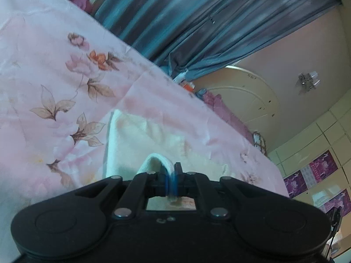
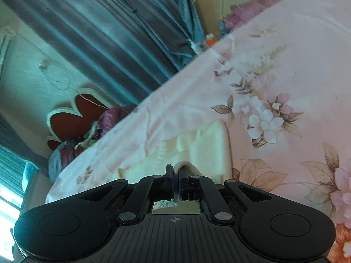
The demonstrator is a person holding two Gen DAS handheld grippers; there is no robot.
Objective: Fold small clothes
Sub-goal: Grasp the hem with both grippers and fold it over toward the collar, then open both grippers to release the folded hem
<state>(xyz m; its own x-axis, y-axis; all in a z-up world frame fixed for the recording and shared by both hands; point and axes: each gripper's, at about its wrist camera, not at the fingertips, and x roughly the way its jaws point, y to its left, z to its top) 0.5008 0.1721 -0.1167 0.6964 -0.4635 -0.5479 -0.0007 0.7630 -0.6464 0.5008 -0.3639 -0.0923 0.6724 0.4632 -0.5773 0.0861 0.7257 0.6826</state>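
Note:
A small cream-white cloth (image 1: pixel 140 140) lies on the pink floral bedsheet (image 1: pixel 54 76). My left gripper (image 1: pixel 172 175) is shut on a raised fold of the cloth's near edge (image 1: pixel 153 161), which loops up beside the blue pads. In the right wrist view the same cream cloth (image 2: pixel 206 146) lies on the sheet (image 2: pixel 285 76). My right gripper (image 2: pixel 176 175) is shut on another bit of its near edge (image 2: pixel 186 166), which bulges out to the right of the jaws.
Blue-grey curtains (image 1: pixel 197 22) hang beyond the bed's far edge. Purple pillows (image 1: pixel 226 111) and a cream headboard (image 1: pixel 248 96) lie at one end. A red flower-shaped board (image 2: pixel 74 118) and a heap of clothes (image 2: pixel 72 146) sit at the other end.

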